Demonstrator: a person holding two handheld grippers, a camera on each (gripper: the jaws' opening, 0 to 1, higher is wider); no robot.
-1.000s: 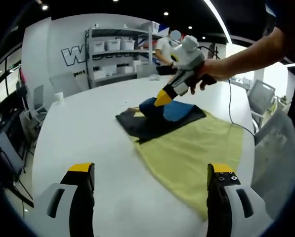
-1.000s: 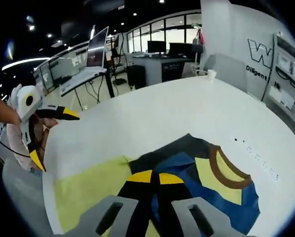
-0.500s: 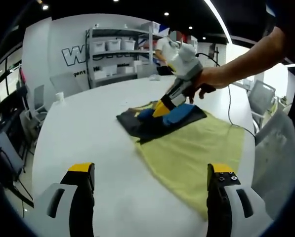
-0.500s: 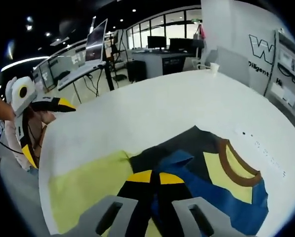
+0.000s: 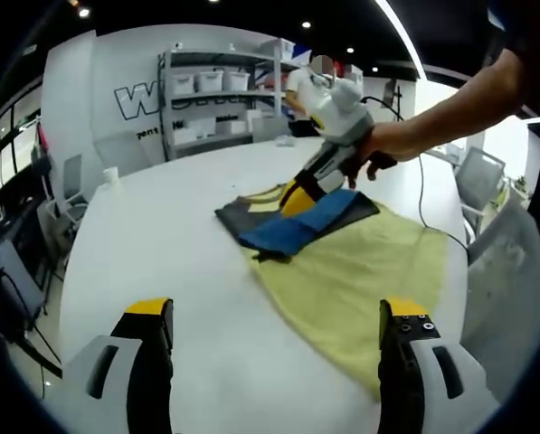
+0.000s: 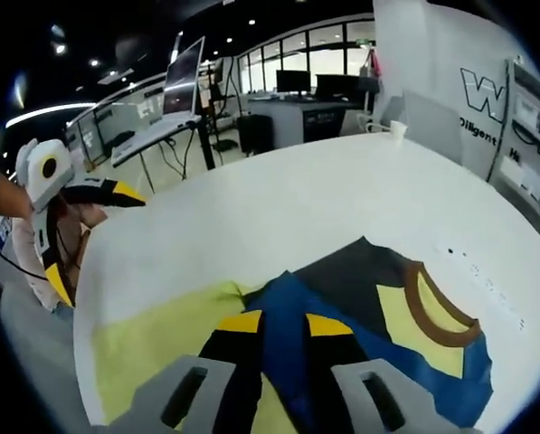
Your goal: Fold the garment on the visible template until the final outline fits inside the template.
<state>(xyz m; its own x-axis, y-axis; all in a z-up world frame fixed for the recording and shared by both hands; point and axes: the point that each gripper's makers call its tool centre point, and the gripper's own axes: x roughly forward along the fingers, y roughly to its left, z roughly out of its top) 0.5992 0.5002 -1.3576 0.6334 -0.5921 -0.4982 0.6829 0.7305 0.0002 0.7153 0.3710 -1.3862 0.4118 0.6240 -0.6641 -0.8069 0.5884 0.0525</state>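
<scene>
A blue, dark grey and yellow garment (image 5: 283, 231) with a brown collar lies folded at the far end of a yellow template (image 5: 360, 271) on a white table (image 5: 161, 235). A hand holds my right gripper (image 5: 297, 194) with its tips down on the garment. In the right gripper view that gripper (image 6: 284, 323) has its jaws parted, and a blue flap of the garment (image 6: 414, 334) lies flat between them over the template (image 6: 152, 339). My left gripper (image 5: 277, 307) is wide open and holds nothing, well short of the template's near edge. It also appears open, in a hand, as the left gripper (image 6: 89, 240) off the table's edge.
Shelves with white bins (image 5: 215, 99) and a person stand behind the table. A small cup (image 5: 109, 174) sits near the far left edge, seen too as the cup (image 6: 398, 129). Chairs (image 5: 478, 181) ring the table, and desks with monitors (image 6: 179, 99) stand beyond.
The right gripper's jaws have parted from a pinch on the cloth. The raised blue flap has come down and now lies spread flat toward the template's left edge. The left gripper has stayed put.
</scene>
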